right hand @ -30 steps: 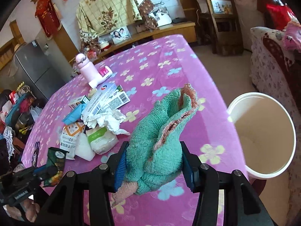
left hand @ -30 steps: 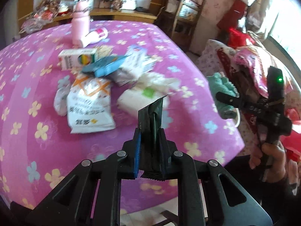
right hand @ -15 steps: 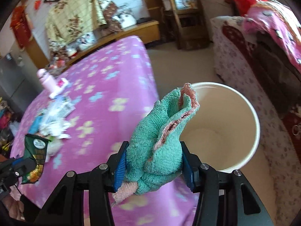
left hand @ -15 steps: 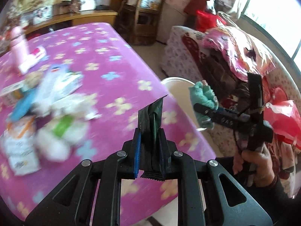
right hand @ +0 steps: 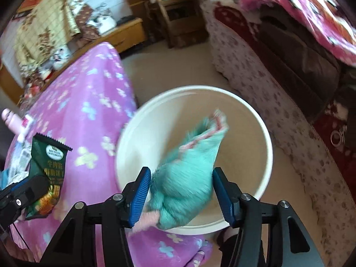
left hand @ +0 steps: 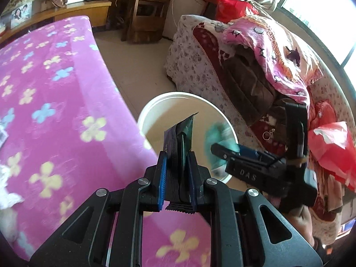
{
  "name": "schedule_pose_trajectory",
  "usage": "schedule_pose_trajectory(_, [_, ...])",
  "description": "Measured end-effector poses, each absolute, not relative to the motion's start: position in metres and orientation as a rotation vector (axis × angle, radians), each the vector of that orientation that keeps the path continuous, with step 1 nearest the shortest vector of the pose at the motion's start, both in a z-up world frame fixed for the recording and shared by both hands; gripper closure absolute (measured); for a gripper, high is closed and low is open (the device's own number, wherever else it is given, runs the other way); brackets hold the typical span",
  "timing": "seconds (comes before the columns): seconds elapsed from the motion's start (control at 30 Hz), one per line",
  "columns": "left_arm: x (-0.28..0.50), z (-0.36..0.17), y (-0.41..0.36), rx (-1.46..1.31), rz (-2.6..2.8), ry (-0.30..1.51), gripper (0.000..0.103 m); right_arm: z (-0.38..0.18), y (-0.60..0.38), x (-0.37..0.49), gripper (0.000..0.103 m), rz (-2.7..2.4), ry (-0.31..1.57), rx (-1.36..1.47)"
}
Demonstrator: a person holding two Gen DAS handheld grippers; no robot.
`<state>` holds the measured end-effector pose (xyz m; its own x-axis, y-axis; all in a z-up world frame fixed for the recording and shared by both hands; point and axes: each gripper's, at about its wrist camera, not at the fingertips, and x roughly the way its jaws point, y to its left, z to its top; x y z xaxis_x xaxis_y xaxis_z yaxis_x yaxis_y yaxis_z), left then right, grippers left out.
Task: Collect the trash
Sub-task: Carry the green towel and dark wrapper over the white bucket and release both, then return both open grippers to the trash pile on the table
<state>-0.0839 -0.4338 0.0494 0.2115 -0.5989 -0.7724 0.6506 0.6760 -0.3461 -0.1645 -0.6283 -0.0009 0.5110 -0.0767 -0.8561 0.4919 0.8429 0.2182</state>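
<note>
Beside the pink flowered bench (left hand: pixel 55 102), on the tiled floor, stands the white bucket (right hand: pixel 264 138), now right under both our grippers where a second ago we faced the littered benchtop. Our right gripper (right hand: pixel 181 191) has just been opening: its pads stand clear of the teal cloth (right hand: pixel 189 173), which blurs above the bucket's mouth, seemingly dropping in. Our left gripper (left hand: pixel 176 178) stays clamped on the dark snack wrapper (left hand: pixel 180 138), probably next.
</note>
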Motion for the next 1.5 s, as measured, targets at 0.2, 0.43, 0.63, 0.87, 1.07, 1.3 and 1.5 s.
schedule_pose_trajectory(0.2, [-0.084, 0.038, -0.444, 0.053, -0.844, 1.036, 0.051, -0.004, -0.636, -0.170, 0.040, -0.364, 0.983, 0.496])
schedule_pose_trajectory(0.43, [-0.093, 0.045, -0.428, 0.107, -0.794, 0.993, 0.051, -0.004, -0.631, -0.171, 0.040, -0.342, 0.982, 0.501])
schedule_pose_trajectory(0.63, [-0.103, 0.056, -0.401, 0.158, -0.713, 0.941, 0.051, 0.003, -0.619, -0.172, 0.040, -0.332, 0.957, 0.482])
schedule_pose_trajectory(0.87, [-0.110, 0.066, -0.365, 0.163, -0.644, 0.897, 0.051, 0.020, -0.591, -0.175, 0.034, -0.326, 0.909, 0.428])
schedule_pose_trajectory(1.07, [-0.115, 0.076, -0.331, 0.150, -0.588, 0.867, 0.051, 0.035, -0.557, -0.180, 0.031, -0.300, 0.875, 0.370])
schedule_pose_trajectory(1.3, [-0.121, 0.085, -0.298, 0.148, -0.525, 0.831, 0.051, 0.047, -0.524, -0.182, 0.031, -0.257, 0.859, 0.332])
schedule_pose_trajectory(1.5, [-0.126, 0.091, -0.275, 0.139, -0.491, 0.806, 0.051, 0.062, -0.495, -0.181, 0.030, -0.218, 0.833, 0.301])
